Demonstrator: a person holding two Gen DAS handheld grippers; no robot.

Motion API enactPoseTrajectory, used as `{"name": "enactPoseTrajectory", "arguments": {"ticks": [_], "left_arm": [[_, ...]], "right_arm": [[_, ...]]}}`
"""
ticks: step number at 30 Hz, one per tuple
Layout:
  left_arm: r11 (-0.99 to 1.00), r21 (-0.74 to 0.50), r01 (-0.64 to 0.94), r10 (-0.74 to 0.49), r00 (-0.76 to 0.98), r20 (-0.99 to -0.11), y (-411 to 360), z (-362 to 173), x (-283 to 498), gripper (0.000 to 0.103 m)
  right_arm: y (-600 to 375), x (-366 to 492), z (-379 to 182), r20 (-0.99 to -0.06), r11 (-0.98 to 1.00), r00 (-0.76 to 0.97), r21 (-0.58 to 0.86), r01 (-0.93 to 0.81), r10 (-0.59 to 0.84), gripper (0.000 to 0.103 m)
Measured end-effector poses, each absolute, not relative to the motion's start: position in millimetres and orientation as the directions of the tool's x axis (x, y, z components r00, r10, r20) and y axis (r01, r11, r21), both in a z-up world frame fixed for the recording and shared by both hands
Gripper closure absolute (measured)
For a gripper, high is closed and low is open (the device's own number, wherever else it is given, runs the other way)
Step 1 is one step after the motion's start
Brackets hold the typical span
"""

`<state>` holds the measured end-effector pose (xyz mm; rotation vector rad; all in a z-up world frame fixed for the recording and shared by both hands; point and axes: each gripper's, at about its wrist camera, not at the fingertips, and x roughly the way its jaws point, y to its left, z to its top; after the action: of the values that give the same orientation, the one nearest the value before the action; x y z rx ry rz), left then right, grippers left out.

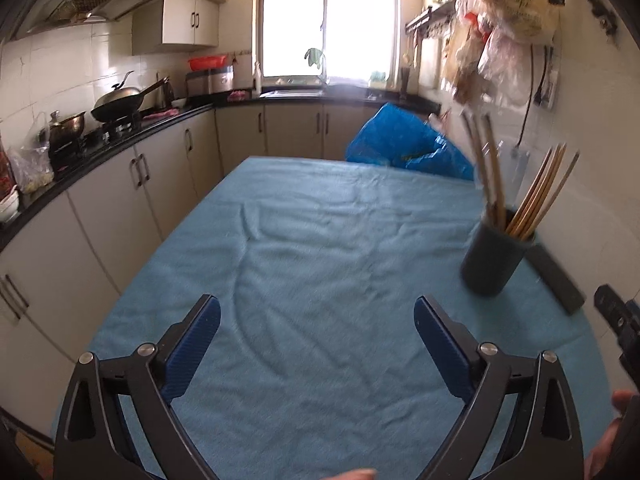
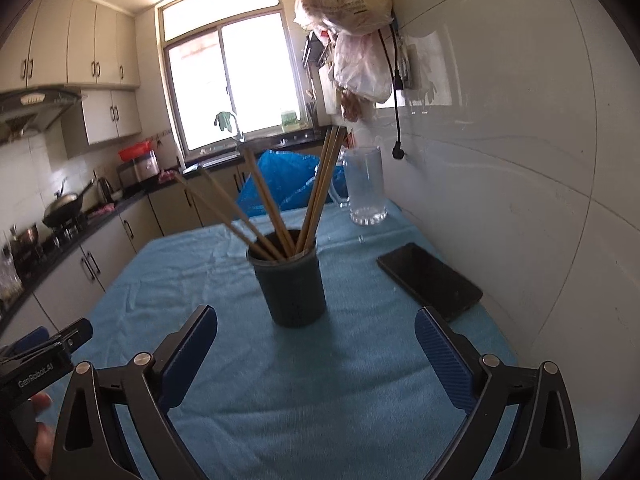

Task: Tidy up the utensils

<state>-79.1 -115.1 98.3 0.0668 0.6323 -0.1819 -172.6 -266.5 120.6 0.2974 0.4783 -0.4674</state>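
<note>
A dark round cup (image 2: 292, 284) stands upright on the blue tablecloth (image 2: 200, 288) and holds several wooden chopsticks (image 2: 264, 196) that fan out of its top. My right gripper (image 2: 316, 324) is open and empty, just short of the cup, which lies ahead between its fingers. In the left wrist view the same cup (image 1: 494, 260) with the chopsticks (image 1: 540, 188) is at the right, far from my left gripper (image 1: 318, 316). The left gripper is open and empty over bare cloth (image 1: 304, 240).
A black phone (image 2: 430, 280) lies on the cloth right of the cup, near the white wall. A clear glass mug (image 2: 366, 188) stands behind it. A blue bag (image 1: 404, 144) sits past the table's far edge. Kitchen counters run along the left.
</note>
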Motion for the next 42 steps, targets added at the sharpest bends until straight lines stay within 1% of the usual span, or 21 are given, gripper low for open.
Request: {"name": "enactPoseTrajectory", "arguments": {"ticks": [6,9,13,15,19,26,32,42], "left_arm": [[0.984,0.061,0.165,-0.093,0.782,-0.616,-102.9,75.4,-86.1,0.005],[0.981,0.052,0.186,-0.112,0.767,-0.632,-94.6,63.7,-86.2,0.005],[0.985,0.061,0.159,-0.085,0.768,-0.634,-92.7,54.6,-84.4,0.005],[0.985,0.094,0.144,-0.052,0.771,-0.635,-96.1,49.9,-83.6,0.005],[0.983,0.105,0.150,-0.049,0.770,-0.637,-100.7,43.8,-81.7,0.005],[0.978,0.138,0.155,-0.027,0.754,-0.656,-107.5,36.3,-75.8,0.005],[0.974,0.136,0.182,-0.036,0.713,-0.700,-111.2,28.7,-67.1,0.005],[0.973,0.139,0.182,-0.028,0.698,-0.716,-112.7,24.2,-62.6,0.005]], "right_arm": [[-255.5,-164.2,106.1,-0.537,0.865,0.759,0.100,0.491,-0.369,0.001],[-249.5,-160.1,99.9,-0.554,0.869,0.744,0.071,0.489,-0.373,0.000],[-247.2,-158.4,92.0,-0.558,0.863,0.736,0.068,0.501,-0.384,0.000],[-246.2,-158.5,89.6,-0.553,0.858,0.732,0.060,0.511,-0.397,0.000],[-246.4,-159.0,83.5,-0.548,0.847,0.724,0.051,0.529,-0.419,0.000],[-246.8,-154.2,66.6,-0.579,0.842,0.699,0.041,0.538,-0.418,0.000],[-252.3,-146.9,57.8,-0.624,0.843,0.674,0.047,0.536,-0.394,0.000],[-254.8,-141.1,50.8,-0.664,0.839,0.641,0.038,0.543,-0.385,0.000]]}}
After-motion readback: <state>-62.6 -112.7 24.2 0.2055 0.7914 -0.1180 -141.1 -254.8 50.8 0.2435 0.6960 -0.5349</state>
